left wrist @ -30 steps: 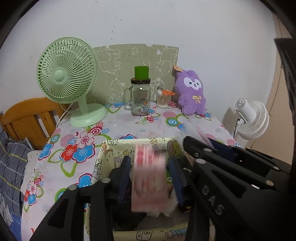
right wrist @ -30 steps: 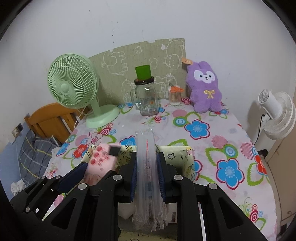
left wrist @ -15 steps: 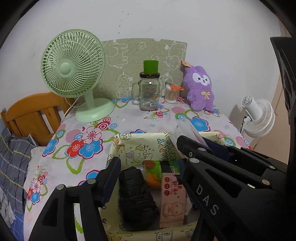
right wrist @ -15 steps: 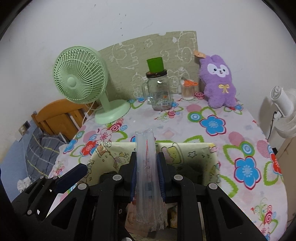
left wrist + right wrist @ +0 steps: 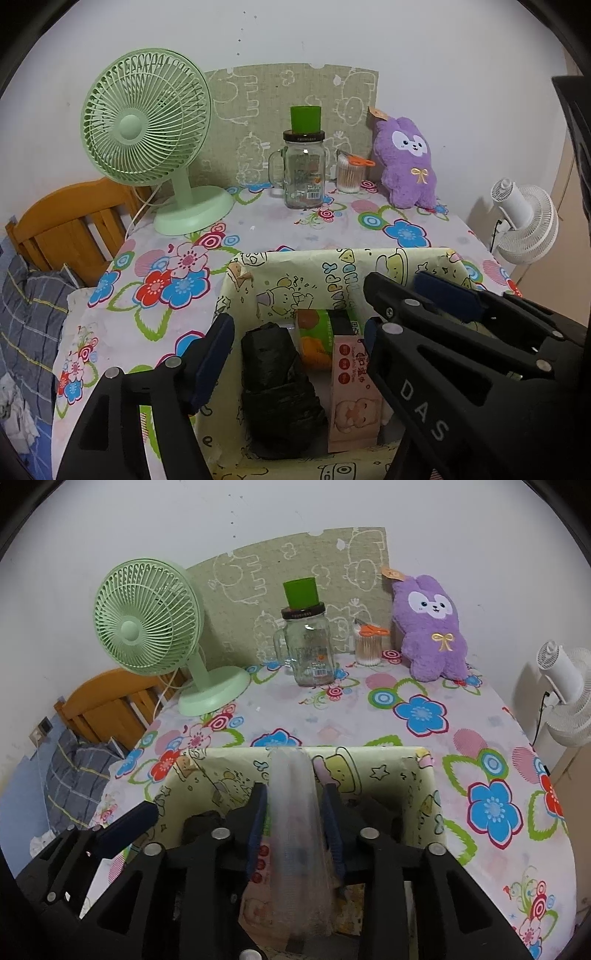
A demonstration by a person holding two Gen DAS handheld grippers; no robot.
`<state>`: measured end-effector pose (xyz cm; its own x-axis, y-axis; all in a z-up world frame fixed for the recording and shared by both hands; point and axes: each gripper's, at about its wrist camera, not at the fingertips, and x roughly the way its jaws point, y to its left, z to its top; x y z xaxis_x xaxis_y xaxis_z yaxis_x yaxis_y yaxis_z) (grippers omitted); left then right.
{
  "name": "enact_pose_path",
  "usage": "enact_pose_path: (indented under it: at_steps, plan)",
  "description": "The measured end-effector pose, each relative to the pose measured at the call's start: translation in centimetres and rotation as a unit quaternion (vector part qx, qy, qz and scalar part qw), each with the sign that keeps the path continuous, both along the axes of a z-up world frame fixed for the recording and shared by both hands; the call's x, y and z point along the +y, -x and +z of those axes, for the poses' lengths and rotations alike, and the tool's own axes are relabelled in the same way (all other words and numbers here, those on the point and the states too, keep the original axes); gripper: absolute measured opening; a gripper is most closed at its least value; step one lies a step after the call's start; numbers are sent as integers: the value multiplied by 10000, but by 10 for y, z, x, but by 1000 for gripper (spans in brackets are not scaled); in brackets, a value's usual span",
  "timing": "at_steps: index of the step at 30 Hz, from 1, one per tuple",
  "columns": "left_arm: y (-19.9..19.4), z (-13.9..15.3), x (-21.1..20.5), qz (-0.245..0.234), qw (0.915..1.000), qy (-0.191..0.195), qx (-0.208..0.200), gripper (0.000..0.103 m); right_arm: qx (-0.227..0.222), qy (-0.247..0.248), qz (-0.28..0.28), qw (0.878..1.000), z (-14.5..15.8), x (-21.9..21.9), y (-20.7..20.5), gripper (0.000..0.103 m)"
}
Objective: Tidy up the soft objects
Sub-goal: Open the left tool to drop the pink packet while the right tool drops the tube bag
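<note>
A pale yellow cartoon-print box (image 5: 332,269) stands on the flowered table. Inside lie a black bundle (image 5: 277,384), a pink tissue pack (image 5: 351,387) and an orange-green pack (image 5: 314,339). My left gripper (image 5: 299,347) is open and empty above the box. My right gripper (image 5: 293,830) is shut on a clear plastic packet (image 5: 295,842), held upright over the box (image 5: 424,775). The right gripper also shows in the left wrist view (image 5: 461,306).
At the table's back stand a green fan (image 5: 147,129), a glass jar with a green cup on top (image 5: 304,170), a toothpick jar (image 5: 349,173) and a purple plush (image 5: 406,162). A white fan (image 5: 524,221) stands right; a wooden chair (image 5: 70,225) left.
My left gripper opened and let the pink tissue pack drop into the box, then drew back and up. My right gripper kept hold of the clear packet over the box.
</note>
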<state>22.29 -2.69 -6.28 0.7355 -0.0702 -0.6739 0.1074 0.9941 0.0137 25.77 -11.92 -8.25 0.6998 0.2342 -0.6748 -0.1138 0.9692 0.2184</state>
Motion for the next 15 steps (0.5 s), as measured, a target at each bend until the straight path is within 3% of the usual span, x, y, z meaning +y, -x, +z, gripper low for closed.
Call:
enact_pose_path:
  at_steps: [5,15]
  plan:
    - [4,2,2,44,9999,92,0,84,-115,-76,-5,9999,4,-6,8,69]
    - [22,13,-9,-24,9998,82,-187,88,-303,-42,-184,9994,19,-18,32,72]
